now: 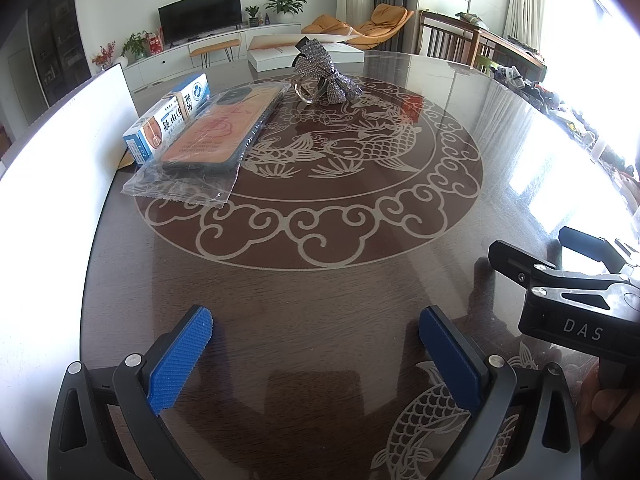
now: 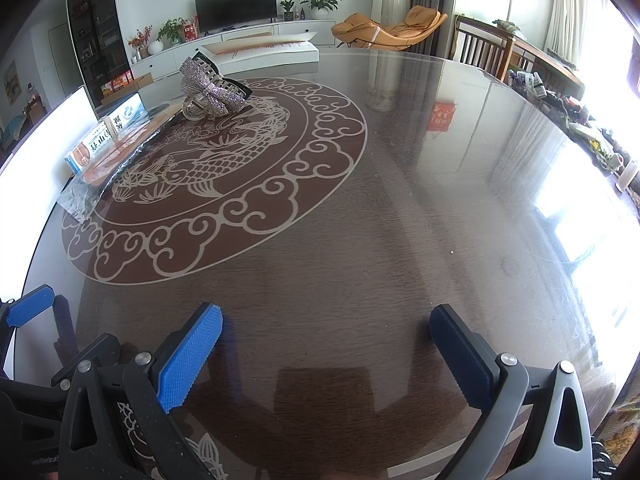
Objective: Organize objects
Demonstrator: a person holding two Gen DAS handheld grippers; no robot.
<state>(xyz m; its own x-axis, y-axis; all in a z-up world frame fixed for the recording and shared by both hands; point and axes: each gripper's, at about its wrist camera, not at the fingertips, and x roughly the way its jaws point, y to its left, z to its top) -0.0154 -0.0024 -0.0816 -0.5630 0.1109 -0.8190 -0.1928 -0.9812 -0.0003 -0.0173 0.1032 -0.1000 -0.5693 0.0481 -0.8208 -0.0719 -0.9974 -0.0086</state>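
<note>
Well, both hand-held grippers, left (image 1: 316, 354) & right (image 2: 326, 350), agape, empty; phone case (image 1: 218, 128) far ahead-left.

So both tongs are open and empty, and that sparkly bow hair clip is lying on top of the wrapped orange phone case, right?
Not quite. The sparkly silver bow hair clip rests on the glossy dark table, just beyond the plastic-wrapped orange phone case, as the left wrist view shows. Both the left tongs and right tongs are open and empty.
</note>
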